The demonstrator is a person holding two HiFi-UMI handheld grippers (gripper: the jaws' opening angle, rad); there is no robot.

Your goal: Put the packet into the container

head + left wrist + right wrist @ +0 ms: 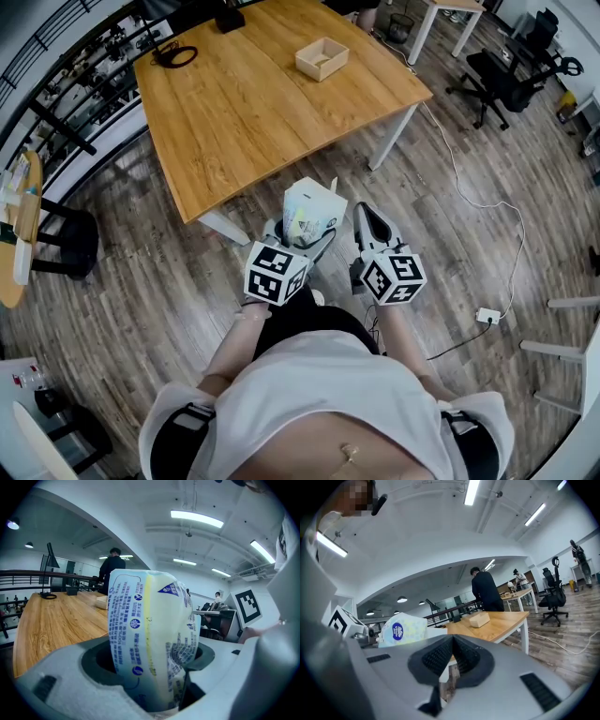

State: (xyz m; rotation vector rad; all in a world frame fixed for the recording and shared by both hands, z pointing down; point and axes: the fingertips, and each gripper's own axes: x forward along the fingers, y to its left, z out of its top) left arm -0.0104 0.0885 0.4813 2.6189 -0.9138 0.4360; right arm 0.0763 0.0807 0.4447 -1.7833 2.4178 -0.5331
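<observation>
A white, yellow and blue packet (311, 214) stands upright between the jaws of my left gripper (305, 234), which is shut on it, just short of the table's near corner. In the left gripper view the packet (150, 639) fills the gap of that gripper (152, 662). The container, a small open beige box (322, 58), sits far off on the wooden table (244, 122) and shows as a box (101, 602) behind the packet. My right gripper (367, 217) is beside the left one, its ridged pads (440, 656) closed together on nothing. The packet (403, 629) and box (479, 619) also show there.
A black cable coil (173, 54) and a dark object (229, 19) lie at the table's far side. A person (487, 592) stands behind the table. Office chairs (506, 80) are at the right, a white cable with an adapter (487, 316) lies on the floor, and a stool (66, 239) stands left.
</observation>
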